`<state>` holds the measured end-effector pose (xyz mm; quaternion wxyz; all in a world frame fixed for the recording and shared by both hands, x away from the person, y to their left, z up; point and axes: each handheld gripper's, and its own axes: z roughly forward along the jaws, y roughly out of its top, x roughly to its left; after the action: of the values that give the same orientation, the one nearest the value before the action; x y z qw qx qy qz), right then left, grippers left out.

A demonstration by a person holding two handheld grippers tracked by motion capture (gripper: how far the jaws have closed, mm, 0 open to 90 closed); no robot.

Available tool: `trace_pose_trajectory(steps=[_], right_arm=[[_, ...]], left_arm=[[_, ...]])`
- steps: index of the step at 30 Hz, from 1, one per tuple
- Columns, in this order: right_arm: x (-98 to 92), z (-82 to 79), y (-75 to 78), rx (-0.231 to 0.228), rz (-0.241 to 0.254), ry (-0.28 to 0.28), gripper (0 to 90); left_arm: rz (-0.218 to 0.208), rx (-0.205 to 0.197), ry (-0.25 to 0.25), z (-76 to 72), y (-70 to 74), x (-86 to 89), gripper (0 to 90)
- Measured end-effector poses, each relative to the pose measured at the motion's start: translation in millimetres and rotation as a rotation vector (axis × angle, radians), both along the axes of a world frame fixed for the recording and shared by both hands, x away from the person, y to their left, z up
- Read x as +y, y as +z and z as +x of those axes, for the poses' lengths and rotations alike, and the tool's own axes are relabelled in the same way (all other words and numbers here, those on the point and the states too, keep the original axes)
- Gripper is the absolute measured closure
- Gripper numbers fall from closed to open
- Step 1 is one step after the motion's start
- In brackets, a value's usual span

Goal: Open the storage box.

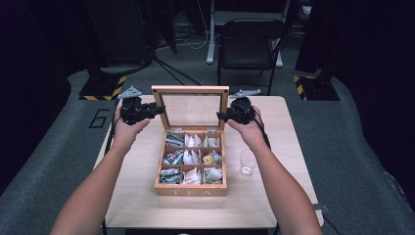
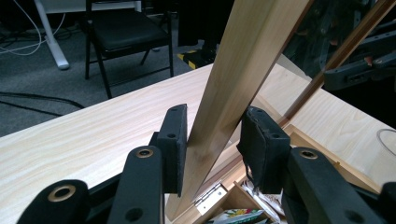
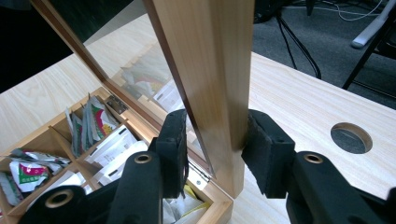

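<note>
Clenched, both tongs: left gripper [image 1: 159,109] pinching the left side rail of the lid [image 1: 190,89], right gripper [image 1: 221,115] pinching the right rail, pads pressed to the wood on either face in both gripper views. Working over a pale wooden table [image 1: 137,196] across the middle of the high view, with a dark folding chair [image 1: 249,39] at the upper centre, well clear. Dead centre, the open tea box [image 1: 191,191], front wall lettered, lid standing about upright above the back edge. Judged as the lid-swing step, caught mid-arc; cannot tell from this moment whether opening or closing. Next move: turn both hands together about the rear hinges, same pace on each side to spare the glazed frame any twist, grip kept light on the thin rails. Right of the box, just beside the right forearm, a clear drinking glass [image 1: 247,163], the one thing likely to be knocked by a dropping wrist. Inside the compartments, loose tea sachets [image 1: 192,159], some poking up and possibly fouling a closing lid. Smallest, a brass hinge [image 2: 207,201] low in the left gripper view.
</note>
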<state>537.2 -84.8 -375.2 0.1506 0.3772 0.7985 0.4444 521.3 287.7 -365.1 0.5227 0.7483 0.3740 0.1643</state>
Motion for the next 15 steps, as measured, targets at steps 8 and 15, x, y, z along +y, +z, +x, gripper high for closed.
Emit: trace_pose_trajectory(steps=[8,15], right_arm=[[0.9,1.6,-3.3,-0.013,0.002,-0.011,60.7],[-2.1,6.4,-4.7,-0.003,0.025,-0.009,62.4]], left_arm=[[-0.017,-0.002,0.016,3.5,-2.2,-0.5,62.3],[0.002,0.037,0.015,7.6,-8.6,-1.3,56.9]])
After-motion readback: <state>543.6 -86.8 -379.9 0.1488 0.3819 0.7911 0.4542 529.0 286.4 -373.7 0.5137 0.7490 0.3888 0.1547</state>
